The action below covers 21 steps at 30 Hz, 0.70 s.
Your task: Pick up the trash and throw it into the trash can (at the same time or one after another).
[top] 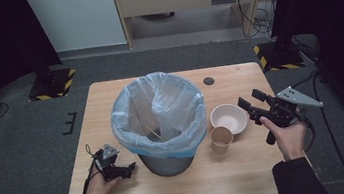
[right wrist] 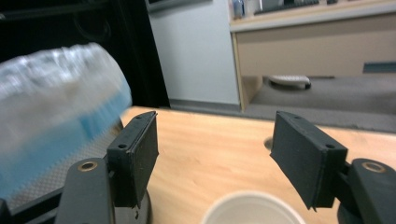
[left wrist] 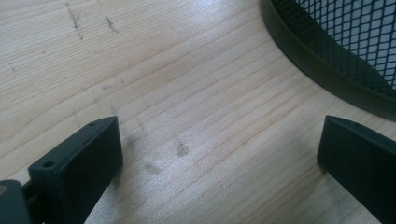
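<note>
Two grippers, both spread wide and empty.
Right gripper (top: 251, 102) hovers just beside the white bowl (top: 228, 118); left gripper (top: 128, 170) rests by the bin (top: 159, 113).

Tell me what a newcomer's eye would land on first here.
The mesh waste bin lined with a pale blue plastic bag dominates the middle of the wooden table. Just right of it stand a brown paper cup and a white paper bowl, with the open right gripper beside them.
</note>
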Tool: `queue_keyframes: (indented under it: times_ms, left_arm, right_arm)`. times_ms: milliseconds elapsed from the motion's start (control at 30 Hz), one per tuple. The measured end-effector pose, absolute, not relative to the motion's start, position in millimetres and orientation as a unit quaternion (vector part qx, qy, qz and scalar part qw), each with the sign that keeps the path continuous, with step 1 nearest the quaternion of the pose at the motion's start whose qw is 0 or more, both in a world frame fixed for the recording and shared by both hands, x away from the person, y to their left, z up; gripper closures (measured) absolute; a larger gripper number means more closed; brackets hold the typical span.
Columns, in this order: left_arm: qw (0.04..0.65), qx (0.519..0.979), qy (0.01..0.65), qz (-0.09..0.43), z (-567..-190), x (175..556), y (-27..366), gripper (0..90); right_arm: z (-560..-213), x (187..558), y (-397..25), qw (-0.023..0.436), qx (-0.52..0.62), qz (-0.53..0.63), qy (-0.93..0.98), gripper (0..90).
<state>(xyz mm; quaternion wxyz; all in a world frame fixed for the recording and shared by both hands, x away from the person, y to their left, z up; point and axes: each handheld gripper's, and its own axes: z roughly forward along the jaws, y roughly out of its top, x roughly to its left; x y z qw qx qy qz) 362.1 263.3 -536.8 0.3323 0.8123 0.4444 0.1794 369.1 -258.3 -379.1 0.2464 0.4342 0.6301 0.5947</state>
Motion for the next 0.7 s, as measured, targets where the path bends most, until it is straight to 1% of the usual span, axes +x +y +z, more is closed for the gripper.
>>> queue_keyframes:
  times_ms: [133,200,267,300,333,433,567,600,633,700]
  left_arm:
    - [0.332,0.812,0.445,0.179,-536.7,362.1,263.3,0.0]
    - [0.332,0.812,0.445,0.179,-536.8,362.1,263.3,0.0]
    - [0.332,0.812,0.445,0.179,-536.7,362.1,263.2,0.0]
    - [0.332,0.812,0.445,0.179,-536.7,362.0,263.3,0.0]
    - [0.332,0.812,0.445,0.179,-536.7,362.0,263.2,0.0]
    - [0.332,0.812,0.445,0.18,-536.7,362.0,263.2,0.0]
    - [0.332,0.812,0.445,0.18,-536.7,362.0,263.2,0.0]
    - [0.332,0.812,0.445,0.18,-536.7,362.0,263.2,0.0]
    - [0.332,0.812,0.445,0.18,-536.7,362.0,263.2,0.0]
    - [0.332,0.812,0.445,0.18,-536.7,362.0,263.2,0.0]
  right_arm:
    - [-392.7,366.9,-261.9,0.244,0.44,0.582,0.639,31.9]
    - [-410.5,366.2,-262.7,0.24,0.439,0.567,0.654,32.6]
    - [-415.4,366.4,-262.7,0.236,0.44,0.565,0.657,32.7]
    - [-422.5,366.7,-262.2,0.23,0.444,0.563,0.658,32.6]
    - [-437.8,366.5,-258.7,0.217,0.444,0.554,0.67,32.2]
    - [-453.7,363.1,-253.5,0.215,0.438,0.53,0.694,32.7]
    - [-462.9,357.5,-248.9,0.21,0.435,0.518,0.706,42.3]
    - [-462.9,357.5,-248.9,0.21,0.435,0.518,0.706,42.3]
    - [-465.1,357.6,-246.6,0.202,0.437,0.516,0.708,46.8]
    - [-467.4,359.4,-243.8,0.195,0.441,0.518,0.707,49.4]
